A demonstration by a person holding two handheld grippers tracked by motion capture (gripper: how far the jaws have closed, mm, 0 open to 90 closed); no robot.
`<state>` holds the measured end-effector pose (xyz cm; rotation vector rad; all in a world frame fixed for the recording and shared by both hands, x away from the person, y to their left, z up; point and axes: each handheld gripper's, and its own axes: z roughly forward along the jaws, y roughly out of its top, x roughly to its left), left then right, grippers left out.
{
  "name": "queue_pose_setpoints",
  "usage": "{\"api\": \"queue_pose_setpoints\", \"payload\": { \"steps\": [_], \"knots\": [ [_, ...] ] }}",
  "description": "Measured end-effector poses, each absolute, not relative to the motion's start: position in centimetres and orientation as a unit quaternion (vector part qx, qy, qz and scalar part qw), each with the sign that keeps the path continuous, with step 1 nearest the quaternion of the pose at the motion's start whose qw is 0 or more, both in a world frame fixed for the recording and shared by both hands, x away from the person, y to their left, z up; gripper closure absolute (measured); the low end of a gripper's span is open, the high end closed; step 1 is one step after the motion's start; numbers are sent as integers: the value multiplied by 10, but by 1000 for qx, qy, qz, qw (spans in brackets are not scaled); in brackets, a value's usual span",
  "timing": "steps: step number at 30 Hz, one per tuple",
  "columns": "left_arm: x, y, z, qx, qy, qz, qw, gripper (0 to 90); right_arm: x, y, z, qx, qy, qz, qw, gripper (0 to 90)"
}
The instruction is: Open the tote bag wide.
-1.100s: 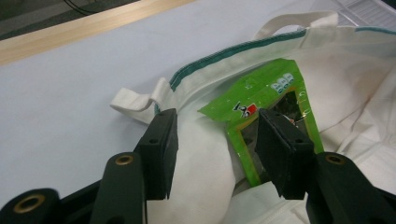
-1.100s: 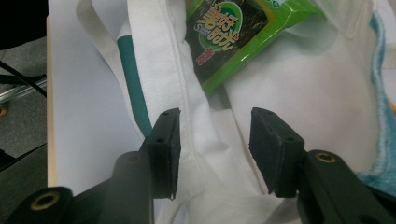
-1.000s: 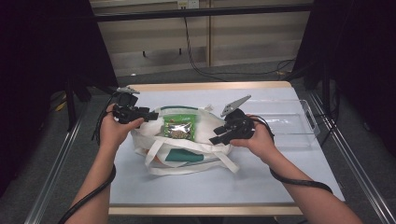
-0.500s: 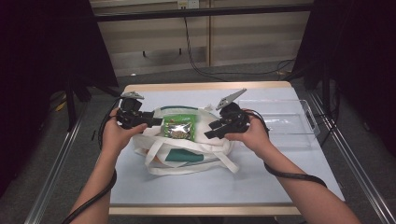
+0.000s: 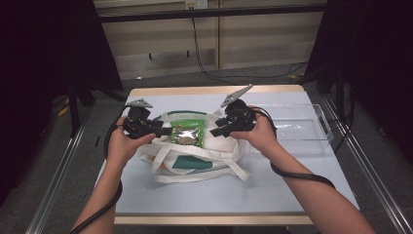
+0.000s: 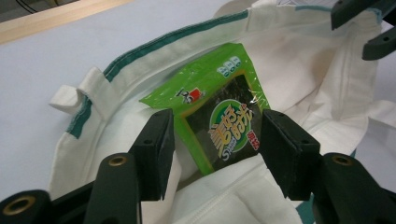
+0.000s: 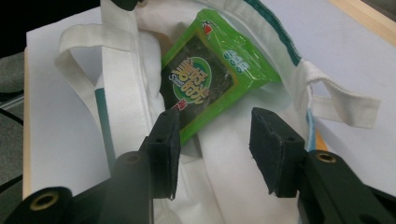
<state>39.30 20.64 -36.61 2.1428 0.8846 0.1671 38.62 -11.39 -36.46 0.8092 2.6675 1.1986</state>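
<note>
Both tools are spread and grip nothing: the left tool [image 5: 163, 130], its jaws just opening, and the right tool [image 5: 217, 130] flank a green snack packet [image 5: 186, 132] inside the white tote bag [image 5: 195, 163] on the worktop [image 5: 272, 187].

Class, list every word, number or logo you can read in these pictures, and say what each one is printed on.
"S...": one Latin letter starting a small word under the big characters on the green snack packet in the white tote bag; the rest is too small.
Large yellow characters in its round emblem: too blurred to read.
Red logo and white icons near its top: unreadable.
</note>
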Motion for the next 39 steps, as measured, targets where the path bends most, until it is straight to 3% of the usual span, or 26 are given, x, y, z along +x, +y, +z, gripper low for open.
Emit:
{"api": "queue_pose_setpoints", "payload": {
  "steps": [16, 19, 29, 33, 39],
  "knots": [
    [380, 201, -369, 849, 334, 52, 406, 397, 390, -114, -359, 267, 876, 396, 62, 502],
    [378, 200, -370, 855, 329, 51, 397, 386, 391, -114, -357, 266, 882, 379, 85, 482],
    [371, 200, -383, 857, 324, 31, 399, 381, 398, -119, -357, 279, 880, 372, 95, 495],
    [369, 200, -388, 862, 319, 28, 394, 380, 402, -122, -359, 290, 879, 365, 100, 519],
    [367, 200, -395, 862, 314, 22, 398, 374, 406, -122, -366, 292, 882, 355, 104, 644]
  ]
}}
